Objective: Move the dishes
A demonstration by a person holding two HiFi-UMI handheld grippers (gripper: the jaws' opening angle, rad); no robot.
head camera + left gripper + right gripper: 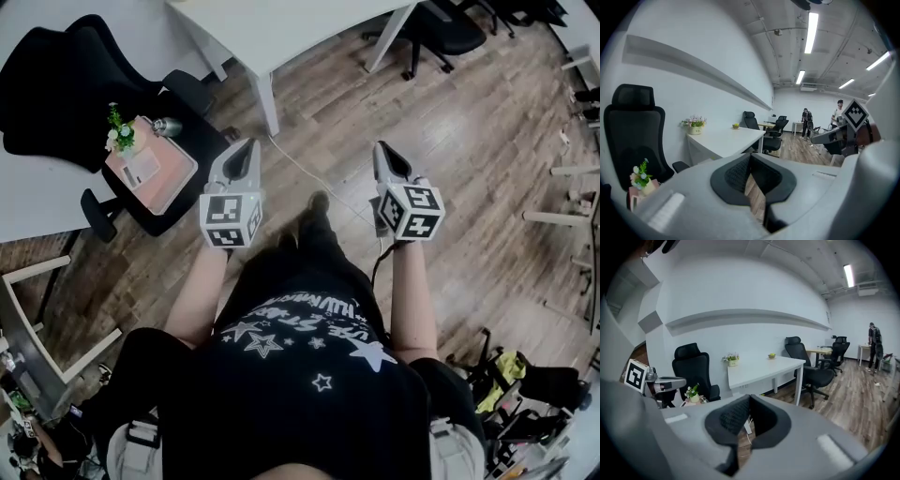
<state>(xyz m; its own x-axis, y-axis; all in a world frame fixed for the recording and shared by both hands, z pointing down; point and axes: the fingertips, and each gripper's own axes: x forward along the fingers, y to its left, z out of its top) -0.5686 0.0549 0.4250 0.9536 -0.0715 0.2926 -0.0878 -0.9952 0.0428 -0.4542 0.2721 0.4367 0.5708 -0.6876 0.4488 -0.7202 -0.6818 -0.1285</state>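
No dishes lie near my grippers. A small dish with a yellow-green fruit (735, 125) sits far off on a white desk (726, 140); the right gripper view shows the same dish (772, 355). In the head view my left gripper (247, 148) and right gripper (385, 150) are held side by side in front of the person, above the wooden floor. Both are shut with nothing between the jaws. The left gripper view (750, 157) and the right gripper view (750, 400) show the pads meeting.
A black chair (150, 178) at the left carries a pink box (150, 171) with a small plant (119, 131). A white desk's leg (266, 103) stands ahead. A flower pot (732, 360) is on the desk. More office chairs (811, 369) and two people (806, 123) are farther off.
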